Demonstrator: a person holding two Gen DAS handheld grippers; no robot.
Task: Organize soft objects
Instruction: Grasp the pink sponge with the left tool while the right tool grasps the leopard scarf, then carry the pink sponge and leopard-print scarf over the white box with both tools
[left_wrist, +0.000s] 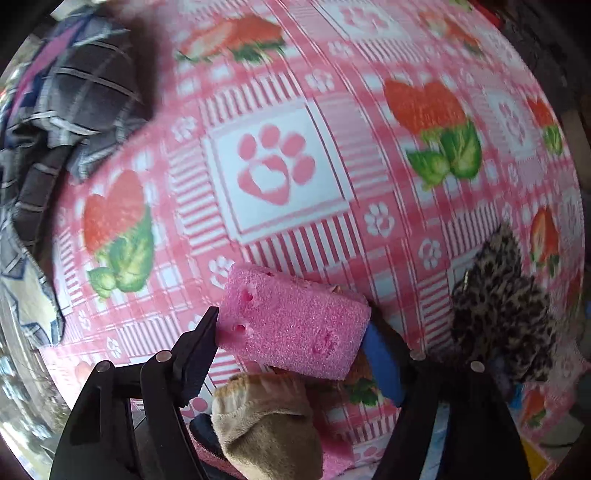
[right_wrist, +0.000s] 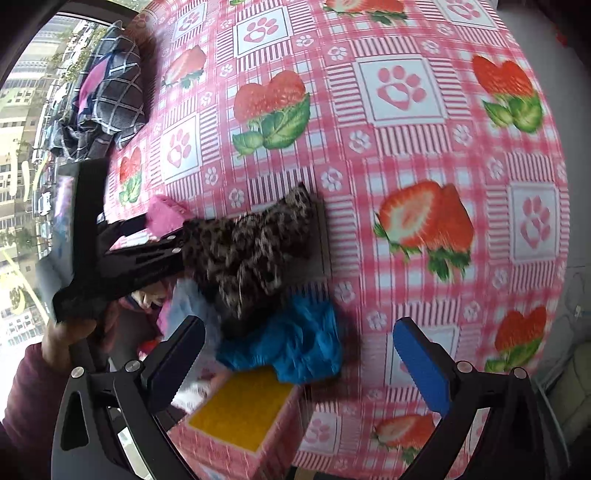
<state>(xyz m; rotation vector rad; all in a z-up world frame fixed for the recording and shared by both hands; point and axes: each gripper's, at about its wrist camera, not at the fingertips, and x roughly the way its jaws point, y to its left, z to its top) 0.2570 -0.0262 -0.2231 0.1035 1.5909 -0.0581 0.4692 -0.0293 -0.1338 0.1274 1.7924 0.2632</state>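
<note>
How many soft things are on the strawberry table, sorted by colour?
Pink: 1, the pink sponge between the fingers of the left claw
Leopard print: 1, the leopard cloth
Blue: 1, the blue cloth
Yellow: 1, the yellow sponge
Tan: 1, the tan plush
Dark plaid: 1, the plaid cloth
Total: 6 that I can tell apart

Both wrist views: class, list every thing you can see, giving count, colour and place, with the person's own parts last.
Tablecloth: one, pink check with strawberries, covering the table.
Sponge: one, pink, between the left gripper's fingers.
Leopard cloth: one, brown spotted, table centre.
Blue cloth: one, below the leopard cloth.
Yellow sponge: one, near edge.
Plaid cloth: one, dark, far left corner.
Tan plush: one, under the pink sponge.
Left gripper: black.
Right gripper: black, open.
Hand: one, holding the left gripper.
</note>
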